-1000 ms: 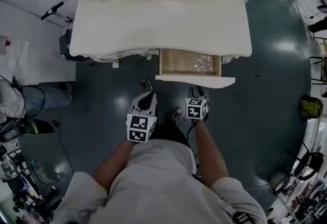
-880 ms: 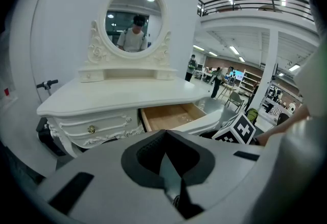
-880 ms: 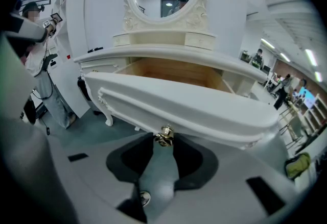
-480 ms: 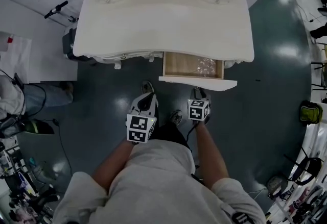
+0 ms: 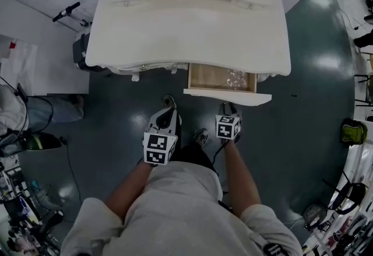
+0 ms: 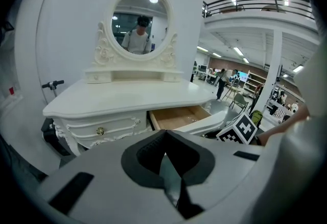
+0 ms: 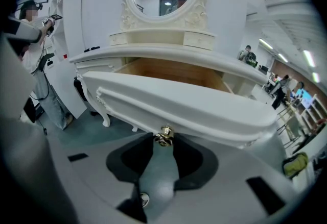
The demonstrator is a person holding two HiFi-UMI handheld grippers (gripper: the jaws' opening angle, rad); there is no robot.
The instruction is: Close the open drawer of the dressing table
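Observation:
The white dressing table (image 5: 192, 27) stands ahead of me, and its right drawer (image 5: 210, 77) is pulled out, showing a wooden inside. The white drawer front (image 7: 179, 103) fills the right gripper view. Its brass knob (image 7: 164, 135) sits between the tips of my right gripper (image 7: 162, 139), and the pads close in on both sides of it. In the head view the right gripper (image 5: 228, 109) is right against the drawer front (image 5: 228, 96). My left gripper (image 5: 168, 114) hangs to the left, short of the table. Its tips (image 6: 164, 139) meet with nothing between them, and the open drawer (image 6: 179, 116) lies beyond.
An oval mirror (image 6: 140, 26) tops the table, and a closed left drawer has its own knob (image 6: 100, 130). A person (image 5: 41, 112) stands at the left next to a white wall panel. A scooter handle (image 5: 61, 13) leans behind the table. A green bag (image 5: 352, 123) and chairs line the right edge of the dark floor.
Hardly anything differs. The drawer front and the right gripper have edged a touch toward the table, and the left gripper has stayed where it was.

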